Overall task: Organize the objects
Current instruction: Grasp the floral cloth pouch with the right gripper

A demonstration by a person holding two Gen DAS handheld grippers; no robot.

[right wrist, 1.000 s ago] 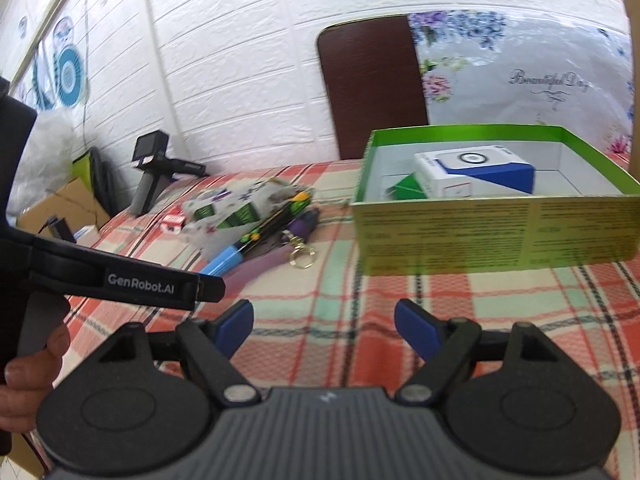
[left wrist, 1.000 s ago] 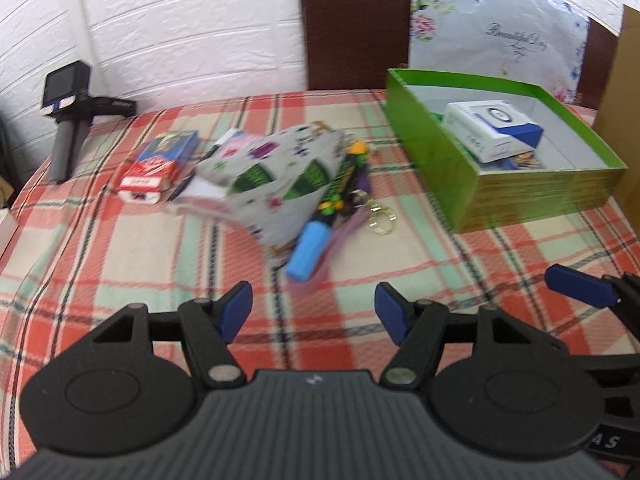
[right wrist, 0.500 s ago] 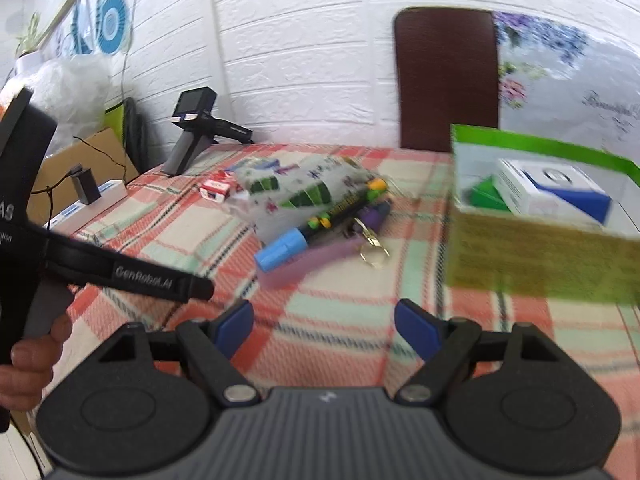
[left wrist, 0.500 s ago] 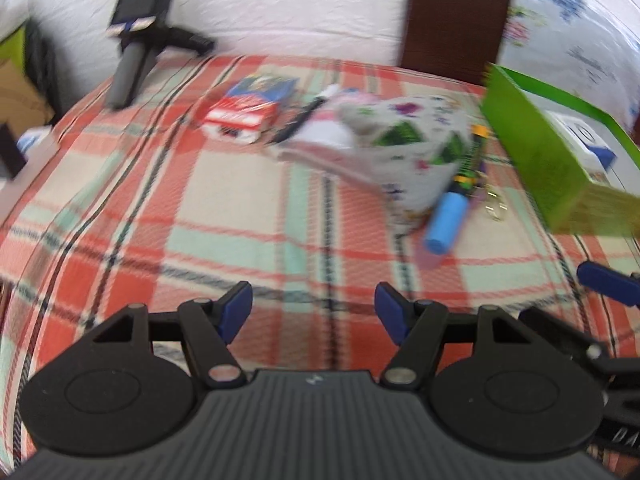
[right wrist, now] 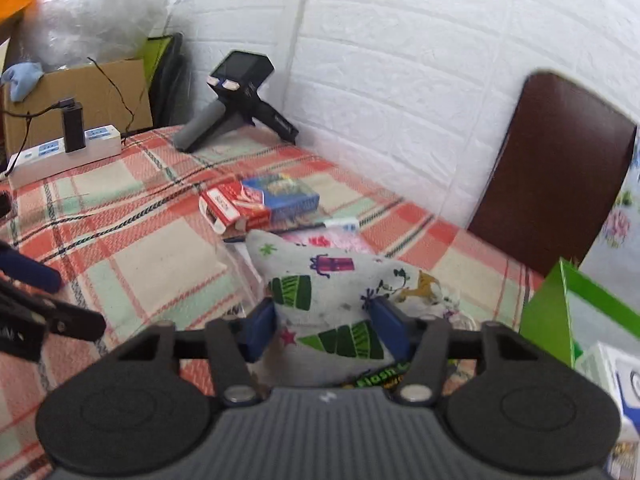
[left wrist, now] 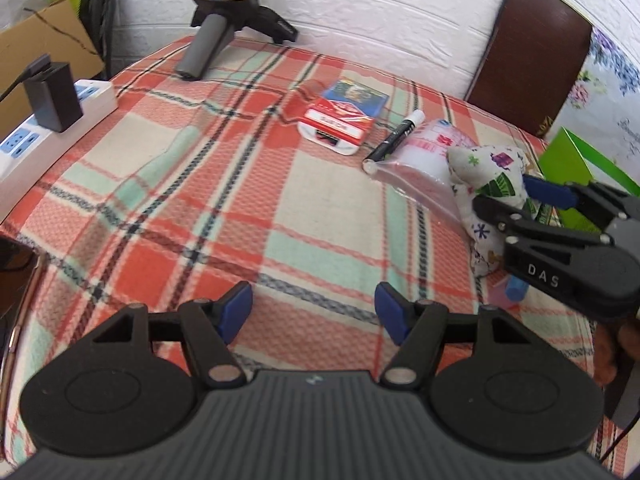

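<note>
We note the printed fabric pouch (right wrist: 332,292), white with green trees and gift motifs, lying on the plaid tablecloth (left wrist: 224,200) just left of the green box (right wrist: 548,320). The right gripper (right wrist: 326,330) straddles its near end: the blue pads (right wrist: 260,330) sit against the cloth on both sides and the jaws are closing on it. In the left wrist view the same gripper (left wrist: 516,196) reaches in from the right edge, pointed down at the pouch (left wrist: 488,184), with part of a hand (left wrist: 616,344) visible behind its body.

Under the pouch we see a clear zip bag (left wrist: 416,160) with pink print, and a blue-capped marker (left wrist: 516,290) pokes out at the near side. A black marker (left wrist: 394,140) lies just beside the bag. Beyond it a red and blue card box (left wrist: 342,116) rests on the cloth, apart from the pouch.

The left gripper (left wrist: 314,314) hovers over bare cloth, tilted downward, jaws apart with nothing between them, well to the left of the pouch.

Farther out: a black handheld camera rig (left wrist: 228,12) stands near the white brick wall (left wrist: 380,8), a power strip (left wrist: 36,136) with a black adapter lies at the left table edge, and a brown chair back (left wrist: 532,52) stands behind the table.
</note>
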